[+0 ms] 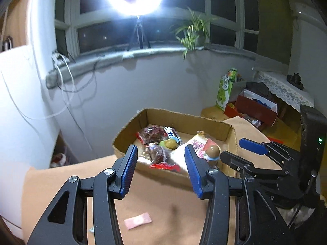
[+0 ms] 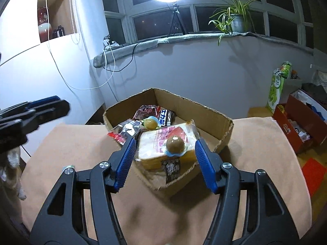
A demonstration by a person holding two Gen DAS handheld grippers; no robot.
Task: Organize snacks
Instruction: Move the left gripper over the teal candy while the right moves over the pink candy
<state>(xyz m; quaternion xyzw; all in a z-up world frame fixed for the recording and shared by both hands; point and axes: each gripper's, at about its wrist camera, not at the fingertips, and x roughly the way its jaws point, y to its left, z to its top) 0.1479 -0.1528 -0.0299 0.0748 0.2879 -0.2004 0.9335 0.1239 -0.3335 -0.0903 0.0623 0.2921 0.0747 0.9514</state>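
An open cardboard box (image 1: 184, 118) stands on the tan table and holds several snacks. Among them are two dark red packets (image 1: 161, 156), a chocolate bar (image 1: 170, 131), a yellow-green jelly cup (image 1: 169, 143) and a bread pack (image 2: 155, 151). A brown jelly cup (image 2: 175, 144) rests on the bread pack. My left gripper (image 1: 160, 163) is open just short of the box's near wall, with nothing between its fingers. My right gripper (image 2: 165, 161) is open above the box's near corner (image 2: 163, 185), its fingers either side of the bread pack and clear of it. A pink packet (image 1: 138, 221) lies loose on the table below the left gripper.
A ring light on a tripod (image 2: 174, 22) and a potted plant (image 2: 235, 18) stand on the windowsill behind. To the right, past the table edge, are red boxes (image 2: 294, 126) and a green carton (image 2: 277, 89). A white cabinet (image 1: 16, 102) stands at the left.
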